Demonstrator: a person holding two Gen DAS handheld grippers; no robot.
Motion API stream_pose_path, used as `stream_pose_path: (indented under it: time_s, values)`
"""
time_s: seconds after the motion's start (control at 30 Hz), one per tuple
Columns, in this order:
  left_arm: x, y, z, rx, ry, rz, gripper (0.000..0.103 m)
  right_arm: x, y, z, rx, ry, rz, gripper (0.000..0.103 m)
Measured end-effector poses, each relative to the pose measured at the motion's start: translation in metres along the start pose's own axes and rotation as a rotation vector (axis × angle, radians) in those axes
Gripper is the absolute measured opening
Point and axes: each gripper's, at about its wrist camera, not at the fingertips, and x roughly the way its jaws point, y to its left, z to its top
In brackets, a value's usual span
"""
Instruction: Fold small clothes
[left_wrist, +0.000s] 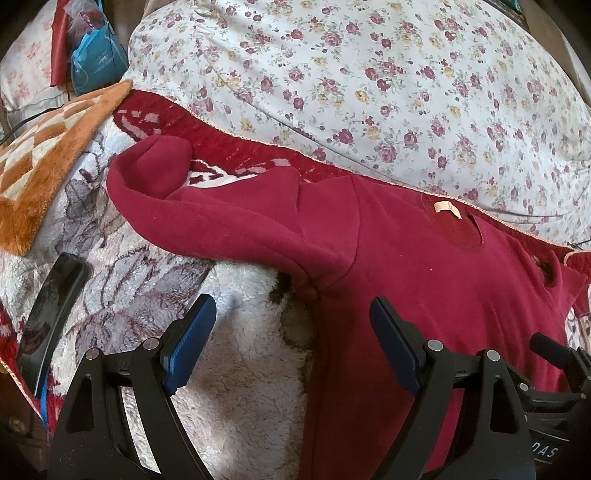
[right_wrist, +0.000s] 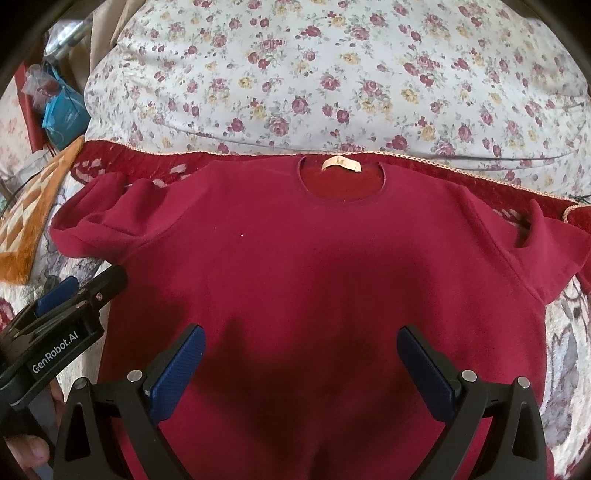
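A dark red sweatshirt (right_wrist: 314, 258) lies spread flat on a fleecy blanket, neck opening and tan label (right_wrist: 340, 164) at the far side. Its left sleeve (left_wrist: 207, 218) stretches out to the left with the cuff bunched. My left gripper (left_wrist: 291, 314) is open and empty, over the sweatshirt's left side edge below the armpit. It also shows at the left of the right wrist view (right_wrist: 70, 295). My right gripper (right_wrist: 301, 339) is open and empty above the middle of the sweatshirt's body.
A big floral pillow (right_wrist: 332, 74) lies behind the sweatshirt. An orange checked mat (left_wrist: 48, 162) and a blue bag (left_wrist: 96, 55) sit at the far left. A dark phone (left_wrist: 55, 295) lies on the patterned blanket (left_wrist: 240, 350) at the left.
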Motion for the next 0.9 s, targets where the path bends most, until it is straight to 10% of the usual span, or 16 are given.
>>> stream_pose_path:
  time_s: [0.53,0.9]
  values:
    - [0.002,0.001,0.001,-0.004,0.02,0.008,0.085,0.004,0.001,-0.002,0.007,0.007,0.006,0.103]
    - [0.002,0.106,0.084,-0.228,-0.026,0.142,0.085,0.003,-0.005,0.005,0.002,0.014,0.027,0.103]
